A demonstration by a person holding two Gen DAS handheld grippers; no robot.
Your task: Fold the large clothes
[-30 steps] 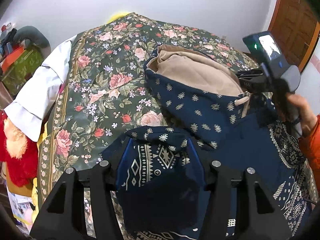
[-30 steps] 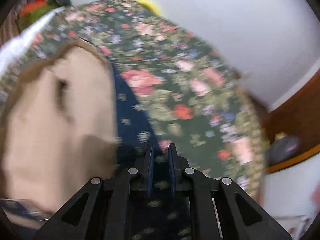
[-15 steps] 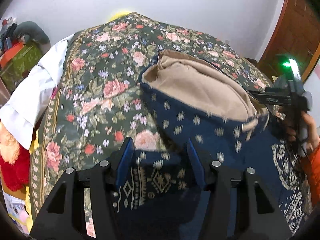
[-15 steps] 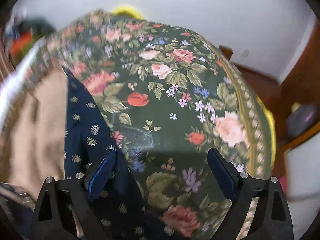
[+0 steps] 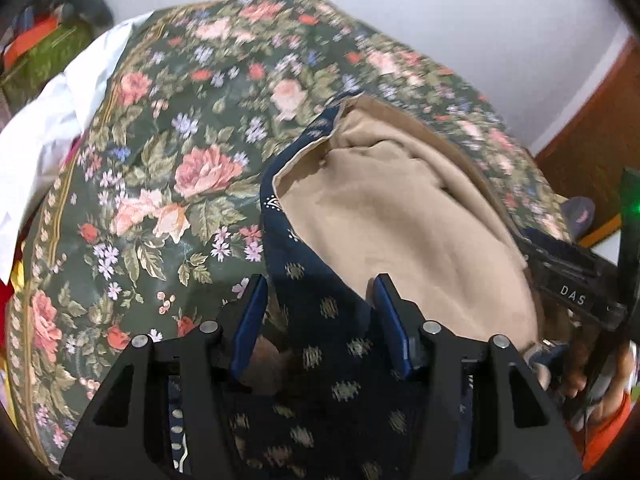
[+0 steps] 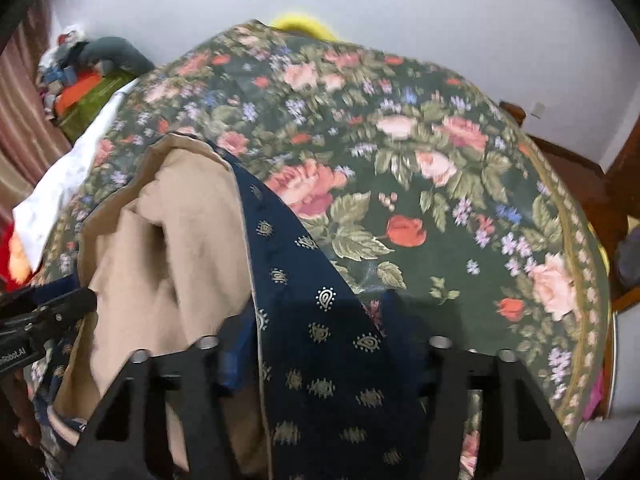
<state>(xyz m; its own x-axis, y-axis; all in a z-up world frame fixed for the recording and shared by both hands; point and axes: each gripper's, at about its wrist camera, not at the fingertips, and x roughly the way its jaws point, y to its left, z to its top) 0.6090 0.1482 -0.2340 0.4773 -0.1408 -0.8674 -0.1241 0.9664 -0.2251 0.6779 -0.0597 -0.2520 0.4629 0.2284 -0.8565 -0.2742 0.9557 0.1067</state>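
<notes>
Navy hood fabric (image 5: 320, 344) lies between both grippers' closing jaws.

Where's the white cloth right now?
The white cloth hangs over the floral bedspread's left edge in both wrist views, just below the green and orange pile in the far left corner.
</notes>
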